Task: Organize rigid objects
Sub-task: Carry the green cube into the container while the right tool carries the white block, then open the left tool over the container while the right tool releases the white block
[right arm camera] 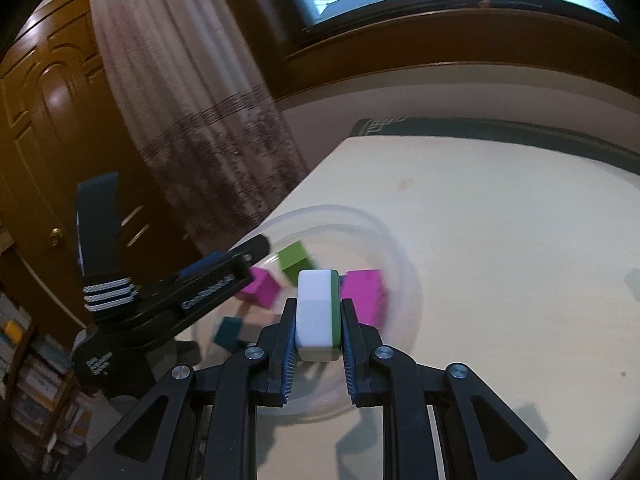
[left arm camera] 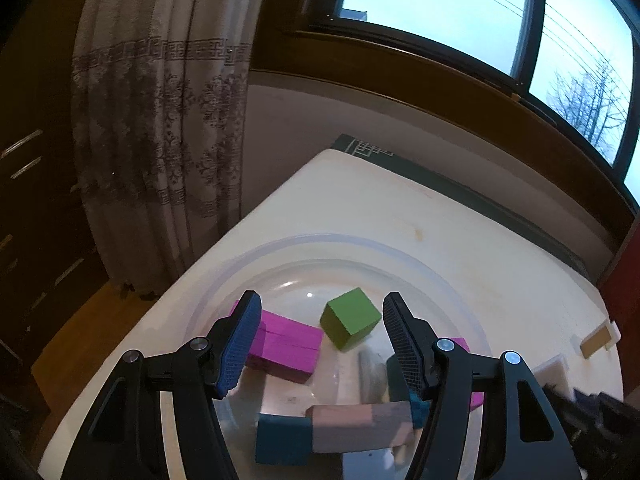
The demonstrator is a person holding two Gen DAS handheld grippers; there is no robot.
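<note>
Right tool (right arm camera: pixel 318 320) clenched on a white-and-green tile (right arm camera: pixel 317 312), held above the clear bowl (right arm camera: pixel 400 256) on the counter (right arm camera: pixel 500 220); left tool (left arm camera: pixel 320 340) released over the bowl's blocks (magenta, green cube (left arm camera: pixel 350 318)). Best practice, judged: lower the tile low over a bare patch before letting go.

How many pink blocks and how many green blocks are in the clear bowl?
Pink blocks: 2
Green blocks: 1
Total: 3
</note>
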